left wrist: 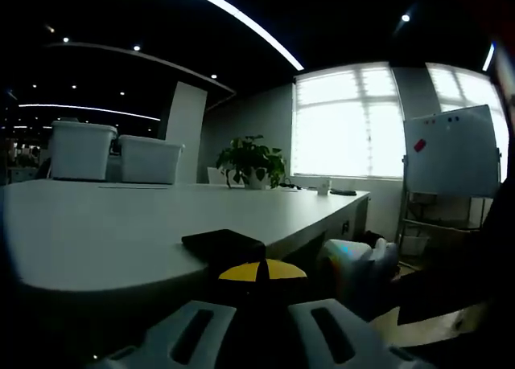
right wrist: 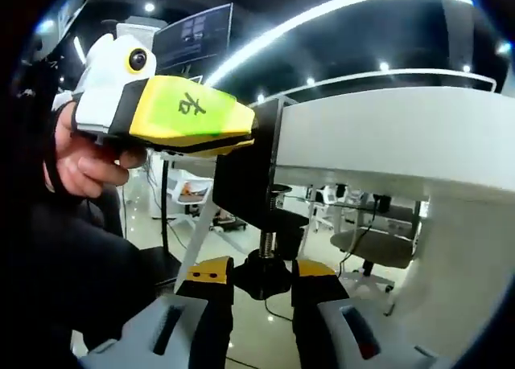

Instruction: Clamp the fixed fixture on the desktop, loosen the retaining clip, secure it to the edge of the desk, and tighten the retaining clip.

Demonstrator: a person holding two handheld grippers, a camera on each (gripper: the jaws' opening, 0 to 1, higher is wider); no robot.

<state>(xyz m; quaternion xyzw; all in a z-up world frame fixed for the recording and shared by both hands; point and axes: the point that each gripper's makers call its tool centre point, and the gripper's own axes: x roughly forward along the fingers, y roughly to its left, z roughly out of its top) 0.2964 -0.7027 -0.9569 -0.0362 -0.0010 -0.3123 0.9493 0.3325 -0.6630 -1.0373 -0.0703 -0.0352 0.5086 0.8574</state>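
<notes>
A black clamp fixture (right wrist: 245, 180) sits over the edge of the white desk (right wrist: 386, 140). Its top plate (left wrist: 223, 243) lies flat on the desk (left wrist: 105, 224). My left gripper (left wrist: 261, 271) is shut on that plate with its yellow tips together. In the right gripper view, the left gripper (right wrist: 251, 129) comes in from the left in a person's hand (right wrist: 84, 164). Below the desk a threaded screw (right wrist: 266, 240) ends in a black knob (right wrist: 265, 284). My right gripper (right wrist: 261, 274) is shut on the knob. The right gripper (left wrist: 358, 266) also appears below the desk edge.
Two white bins (left wrist: 80, 149) (left wrist: 150, 158) and a potted plant (left wrist: 251, 161) stand at the desk's far side. A whiteboard (left wrist: 451, 152) stands to the right on the floor. Under the desk are its thick white leg (right wrist: 455, 264) and distant chairs (right wrist: 189, 192).
</notes>
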